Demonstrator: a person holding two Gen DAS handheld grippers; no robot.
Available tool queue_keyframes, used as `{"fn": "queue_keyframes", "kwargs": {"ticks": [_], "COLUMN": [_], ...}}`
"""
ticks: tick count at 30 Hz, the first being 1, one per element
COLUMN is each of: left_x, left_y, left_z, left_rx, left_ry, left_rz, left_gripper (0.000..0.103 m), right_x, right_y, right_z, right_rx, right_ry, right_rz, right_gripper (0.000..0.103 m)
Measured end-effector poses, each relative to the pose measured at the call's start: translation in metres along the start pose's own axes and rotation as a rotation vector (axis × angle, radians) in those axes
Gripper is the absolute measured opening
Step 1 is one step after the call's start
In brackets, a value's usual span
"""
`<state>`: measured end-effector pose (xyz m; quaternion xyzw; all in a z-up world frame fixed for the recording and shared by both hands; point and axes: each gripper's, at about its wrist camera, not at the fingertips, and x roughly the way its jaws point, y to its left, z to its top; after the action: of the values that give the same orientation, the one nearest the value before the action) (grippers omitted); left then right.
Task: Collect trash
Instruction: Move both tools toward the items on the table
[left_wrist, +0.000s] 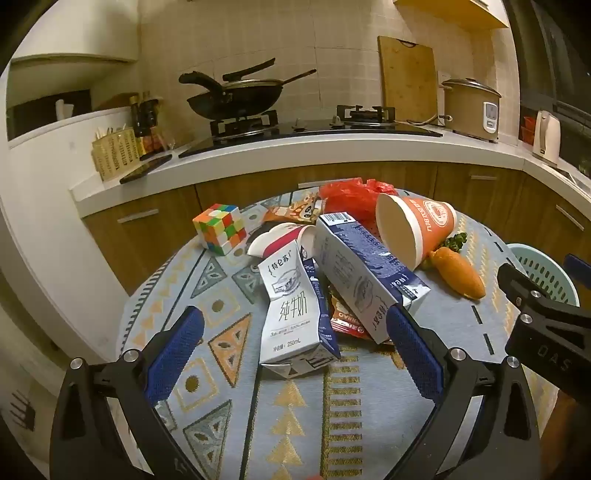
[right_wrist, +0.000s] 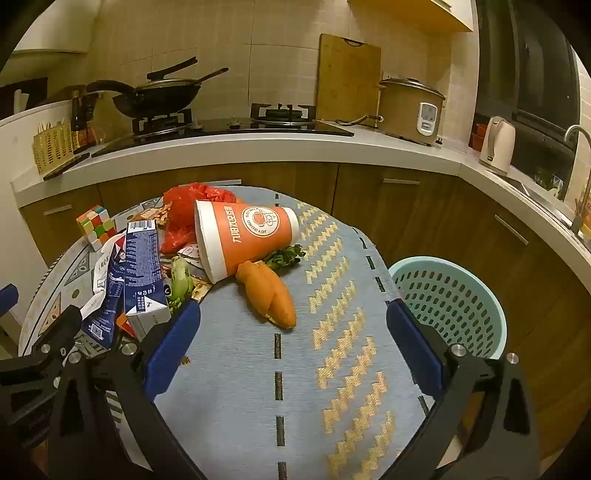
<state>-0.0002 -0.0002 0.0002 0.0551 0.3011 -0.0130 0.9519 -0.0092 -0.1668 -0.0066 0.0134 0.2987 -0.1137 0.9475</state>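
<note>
Left gripper: fingers spread wide, nothing between the pads. They frame a white milk carton lying crumpled near the middle of the worktop; the right-hand pad sits just beside the end of a blue carton, contact uncertain. Judgement: wide stance suits a first approach, with the white carton as likely target.

Right gripper: fingers also wide and empty, over bare cloth toward the right side of the worktop. A carrot lies just ahead between the finger lines, not touched.

Trash is piled at the far-left part of the worktop: the two cartons lean on each other, the blue one propped over flat snack wrappers. An orange paper cup lies on its side, mouth toward the left, resting against the carrot's top and some leafy greens. A red plastic bag is bunched behind it near the far edge. A puzzle cube stands apart at the far-left edge; probably not trash.

A pale green perforated basket stands off the right edge, lower than the worktop; judged to be the bin, placed for short drops by the right hand.

Surface: round worktop under a grey-blue patterned cloth. Room: kitchen, wooden cabinets, white counter with a wok on a gas hob, a cutting board, a rice cooker and a kettle.
</note>
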Motion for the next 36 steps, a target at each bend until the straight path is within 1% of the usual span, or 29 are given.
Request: {"fn": "queue_keyframes", "kwargs": {"ticks": [5, 6, 8, 9, 11, 13, 18, 21, 23, 26, 31, 36], "left_x": [0.0, -0.01, -0.013, -0.007, -0.006, -0.005, -0.002, -0.003, -0.004, -0.002, -0.002, -0.003], "left_y": [-0.002, 0.003, 0.006, 0.004, 0.007, 0.011, 0.01, 0.011, 0.014, 0.016, 0.016, 0.021], "left_z": [-0.001, -0.003, -0.004, -0.001, -0.001, 0.0, -0.003, -0.002, -0.003, -0.003, -0.005, -0.007], "left_rx": [0.006, -0.008, -0.014, -0.018, -0.042, -0.06, -0.059, -0.06, -0.072, -0.079, -0.085, -0.116], "left_ry": [0.0, -0.017, -0.017, -0.005, 0.005, 0.019, 0.015, 0.009, 0.0, 0.009, 0.012, 0.017], "left_rz": [-0.019, -0.03, -0.037, -0.041, -0.039, -0.051, -0.04, -0.034, -0.023, -0.022, -0.034, -0.052], "left_gripper": [0.096, 0.096, 0.096, 0.096, 0.096, 0.096, 0.096, 0.095, 0.09, 0.09, 0.09, 0.09], "right_x": [-0.002, -0.001, -0.006, -0.008, -0.005, -0.005, -0.004, -0.002, -0.001, 0.0, 0.0, -0.002], "right_y": [0.0, 0.001, 0.003, 0.003, -0.002, -0.002, -0.002, -0.001, 0.0, 0.0, 0.001, 0.002], "right_z": [0.0, 0.001, 0.001, 0.001, -0.001, -0.001, -0.001, -0.001, -0.002, -0.003, -0.004, -0.004], "right_rx": [0.005, 0.008, 0.018, 0.024, 0.028, 0.025, 0.031, 0.019, 0.008, 0.011, 0.007, 0.001], "right_ry": [0.004, 0.005, -0.012, -0.021, -0.025, -0.027, -0.021, -0.019, -0.016, -0.011, -0.014, -0.01], "right_rz": [0.007, 0.01, 0.013, 0.016, 0.027, 0.022, 0.022, 0.003, -0.01, 0.0, 0.002, 0.004], "right_gripper": [0.097, 0.097, 0.097, 0.097, 0.097, 0.097, 0.097, 0.097, 0.097, 0.097, 0.097, 0.097]}}
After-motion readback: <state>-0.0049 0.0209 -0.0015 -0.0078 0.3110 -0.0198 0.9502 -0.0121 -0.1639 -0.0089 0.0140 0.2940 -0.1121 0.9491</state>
